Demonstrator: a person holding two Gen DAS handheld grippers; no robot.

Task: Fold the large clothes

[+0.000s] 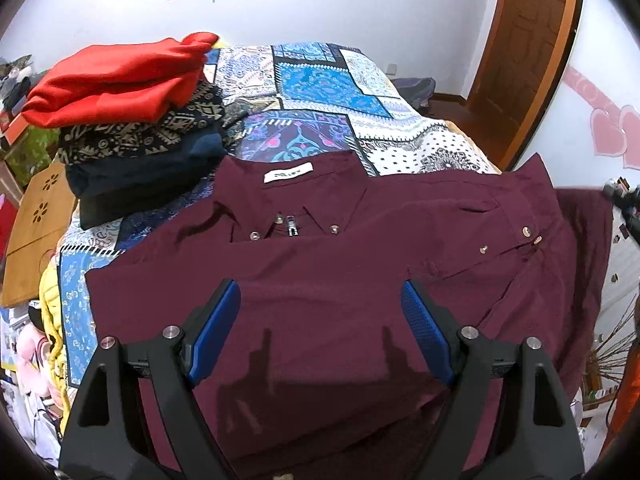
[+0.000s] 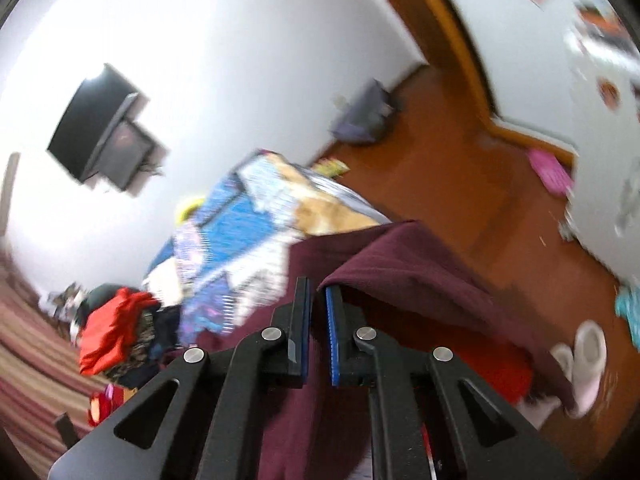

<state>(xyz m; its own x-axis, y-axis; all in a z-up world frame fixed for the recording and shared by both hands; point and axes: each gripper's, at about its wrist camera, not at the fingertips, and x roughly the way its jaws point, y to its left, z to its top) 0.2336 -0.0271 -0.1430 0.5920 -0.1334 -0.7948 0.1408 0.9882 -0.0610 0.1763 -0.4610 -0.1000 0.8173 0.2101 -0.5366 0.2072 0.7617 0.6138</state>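
Note:
A maroon button-up shirt [image 1: 320, 264] lies spread on the patterned bedspread [image 1: 320, 88], collar and white label toward the far side. My left gripper [image 1: 320, 300] is open and hovers above the shirt's lower front, empty. In the right wrist view my right gripper [image 2: 318, 300] is shut on a fold of the maroon shirt [image 2: 400, 272], lifted off the bed's right edge; that view is tilted and blurred. In the left wrist view the shirt's right side [image 1: 532, 184] is raised.
A stack of folded clothes [image 1: 132, 120], red on top, sits at the bed's far left. A wooden stool [image 1: 36, 216] stands to the left. A wooden door [image 1: 528, 52] and wood floor [image 2: 460, 168] are to the right. White slippers [image 2: 584, 360] lie on the floor.

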